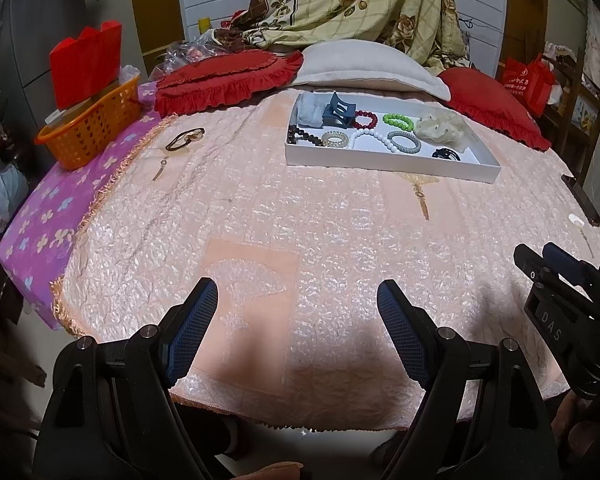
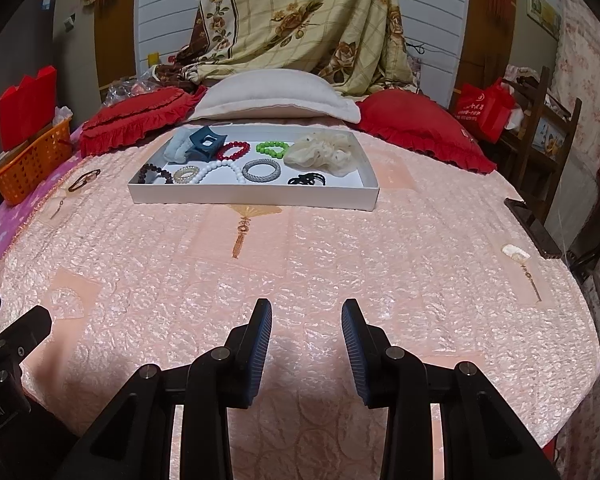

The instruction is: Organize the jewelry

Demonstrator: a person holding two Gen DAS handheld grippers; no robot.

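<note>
A white tray (image 1: 388,164) (image 2: 252,196) lies on the pink bedspread toward the pillows. In it are several pieces: a blue claw clip (image 1: 338,112) (image 2: 204,144), a red bead bracelet (image 2: 233,151), a green bead bracelet (image 2: 273,149), a white bead string (image 2: 224,170), a grey bangle (image 2: 261,170), a cream scrunchie (image 2: 324,154) and black hair ties (image 2: 306,179). A dark bracelet (image 1: 185,139) (image 2: 84,179) lies loose on the bedspread left of the tray. My left gripper (image 1: 298,300) hangs wide open over the near bedspread, nothing between its fingers. My right gripper (image 2: 306,320) stands partly open and empty.
An orange basket (image 1: 92,128) (image 2: 32,164) with a red bag sits at the left edge. Red cushions (image 2: 136,118) and a white pillow (image 2: 276,96) lie behind the tray. A dark phone (image 2: 534,226) and a small white object (image 2: 516,252) lie near the right edge.
</note>
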